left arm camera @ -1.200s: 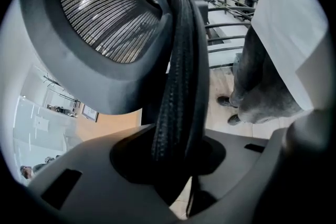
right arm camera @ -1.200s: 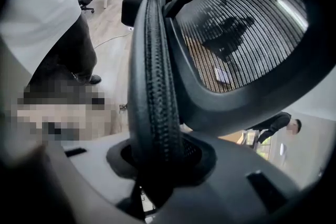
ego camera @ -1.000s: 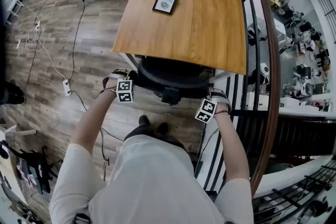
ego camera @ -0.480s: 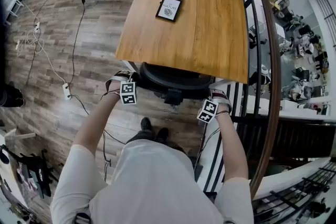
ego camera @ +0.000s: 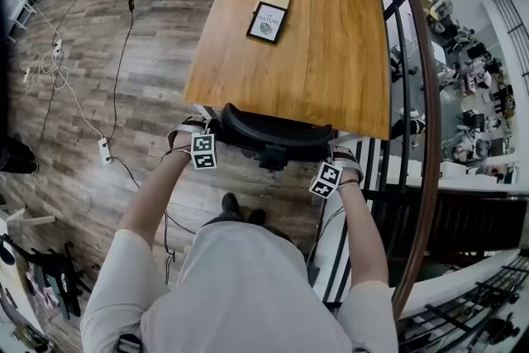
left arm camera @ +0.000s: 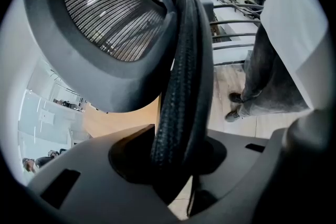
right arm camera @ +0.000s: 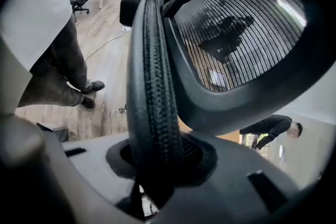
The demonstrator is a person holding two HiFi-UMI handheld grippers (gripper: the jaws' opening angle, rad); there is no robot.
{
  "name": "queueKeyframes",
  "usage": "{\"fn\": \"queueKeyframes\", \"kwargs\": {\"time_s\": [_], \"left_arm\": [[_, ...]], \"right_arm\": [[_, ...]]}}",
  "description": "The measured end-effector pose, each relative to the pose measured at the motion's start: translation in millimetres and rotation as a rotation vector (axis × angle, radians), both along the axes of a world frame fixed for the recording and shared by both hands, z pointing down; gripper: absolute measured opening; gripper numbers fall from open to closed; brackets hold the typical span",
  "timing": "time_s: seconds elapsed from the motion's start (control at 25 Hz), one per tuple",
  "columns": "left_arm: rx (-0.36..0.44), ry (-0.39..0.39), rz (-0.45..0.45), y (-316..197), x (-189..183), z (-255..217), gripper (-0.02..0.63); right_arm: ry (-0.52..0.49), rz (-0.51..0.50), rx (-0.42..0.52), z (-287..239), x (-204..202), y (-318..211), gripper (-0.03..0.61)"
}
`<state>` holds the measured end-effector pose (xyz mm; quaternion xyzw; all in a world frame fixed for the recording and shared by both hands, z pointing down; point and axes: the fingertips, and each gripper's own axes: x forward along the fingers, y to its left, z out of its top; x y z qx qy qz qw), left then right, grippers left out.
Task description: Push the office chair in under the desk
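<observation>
While the left tool (left arm camera: pixel 176 162) and right tool (right arm camera: pixel 157 165) each pinch the back rim of the chair (ego camera: pixel 273 128), its seat already under the bench (ego camera: pixel 306 37), uneven pushing could swivel it against the bench edge.

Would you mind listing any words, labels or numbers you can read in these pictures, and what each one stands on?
"NATURE": on the dark book lying on the desk.
The smaller print above that word is too small to read.
Nothing else in any view is readable.
</observation>
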<state>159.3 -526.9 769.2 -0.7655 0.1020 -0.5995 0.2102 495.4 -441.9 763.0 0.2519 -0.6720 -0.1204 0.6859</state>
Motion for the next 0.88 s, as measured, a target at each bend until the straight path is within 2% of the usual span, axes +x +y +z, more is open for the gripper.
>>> {"fn": "queueKeyframes", "kwargs": {"time_s": [0.16, 0.28, 0.36, 0.44, 0.6, 0.88], "left_arm": [[-0.012, 0.004, -0.004, 0, 0, 2, 0.141], [-0.017, 0.014, -0.019, -2, 1, 3, 0.154], [-0.03, 0.006, -0.027, 0, 0, 6, 0.195], [-0.041, -0.01, -0.033, -1, -4, 8, 0.253], [-0.035, -0.005, -0.054, -5, -12, 0, 0.262], [-0.028, 0.038, -0.029, 2, -10, -19, 0.262]], "right_arm": [[0.004, 0.004, 0.006, 3, 2, -1, 0.107], [0.0, -0.011, -0.029, 1, 0, 0, 0.107], [-0.003, -0.027, -0.07, 3, -1, 6, 0.116], [-0.002, -0.037, -0.109, 5, -1, 9, 0.156], [0.002, -0.032, -0.146, 4, 1, 13, 0.244], [-0.009, -0.005, -0.128, -12, 2, 13, 0.245]]}}
